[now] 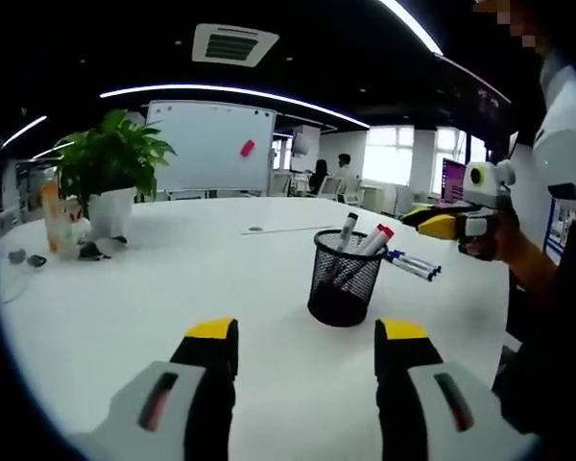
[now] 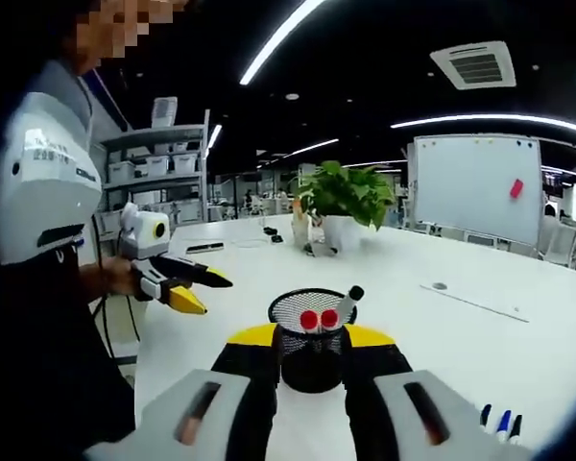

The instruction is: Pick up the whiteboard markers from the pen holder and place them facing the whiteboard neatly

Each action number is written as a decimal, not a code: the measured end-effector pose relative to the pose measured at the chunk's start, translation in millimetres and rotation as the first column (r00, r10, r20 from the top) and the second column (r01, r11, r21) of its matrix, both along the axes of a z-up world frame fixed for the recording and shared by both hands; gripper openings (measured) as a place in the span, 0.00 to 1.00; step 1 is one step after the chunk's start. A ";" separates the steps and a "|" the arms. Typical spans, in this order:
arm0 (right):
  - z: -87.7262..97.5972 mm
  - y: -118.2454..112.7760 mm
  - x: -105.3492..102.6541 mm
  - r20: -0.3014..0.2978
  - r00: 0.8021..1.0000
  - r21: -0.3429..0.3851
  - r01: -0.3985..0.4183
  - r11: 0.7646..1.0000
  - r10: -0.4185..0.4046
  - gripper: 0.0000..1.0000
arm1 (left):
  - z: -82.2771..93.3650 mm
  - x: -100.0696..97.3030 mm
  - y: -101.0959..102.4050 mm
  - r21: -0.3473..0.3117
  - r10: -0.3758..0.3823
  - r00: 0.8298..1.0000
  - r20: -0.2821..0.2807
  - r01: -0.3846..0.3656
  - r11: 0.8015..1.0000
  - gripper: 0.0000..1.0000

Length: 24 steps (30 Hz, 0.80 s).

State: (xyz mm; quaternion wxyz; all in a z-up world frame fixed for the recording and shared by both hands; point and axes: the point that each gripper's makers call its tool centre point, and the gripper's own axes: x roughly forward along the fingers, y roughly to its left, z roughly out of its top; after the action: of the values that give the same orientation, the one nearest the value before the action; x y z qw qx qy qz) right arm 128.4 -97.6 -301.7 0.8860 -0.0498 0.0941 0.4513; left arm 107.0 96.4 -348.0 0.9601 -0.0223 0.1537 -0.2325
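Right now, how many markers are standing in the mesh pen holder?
3 visible: two red-capped markers side by side and one black-capped marker leaning right, all in the mesh pen holder. More may be hidden below the rim.

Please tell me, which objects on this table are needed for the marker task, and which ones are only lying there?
For the task:
- mesh pen holder
- markers in the holder
- blue-capped markers already on the table
- whiteboard
- left hand-held gripper, right hand-held gripper

Only lying there:
- potted plant
- orange bottle
- small dark items
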 end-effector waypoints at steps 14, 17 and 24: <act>-5.2 19.8 1.3 -0.018 0.999 0.002 -0.043 0.999 0.043 0.26 | 1.6 -3.2 5.6 0.002 0.008 1.000 0.004 -0.008 1.000 0.58; -9.3 20.5 3.6 -0.020 0.999 -0.012 -0.034 0.999 0.034 0.25 | 1.2 -4.2 6.4 0.004 0.009 1.000 0.002 -0.009 1.000 0.58; -10.9 21.1 4.4 -0.026 0.999 -0.011 -0.037 0.999 0.037 0.21 | 0.5 -3.7 10.0 0.002 0.019 1.000 -0.001 -0.019 1.000 0.58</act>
State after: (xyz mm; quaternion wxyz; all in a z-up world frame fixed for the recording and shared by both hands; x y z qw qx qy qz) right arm 132.8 -76.5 -312.6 0.8759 -0.0508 0.1070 0.4677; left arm 103.3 106.4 -347.6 0.9622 -0.0229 0.1541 -0.2232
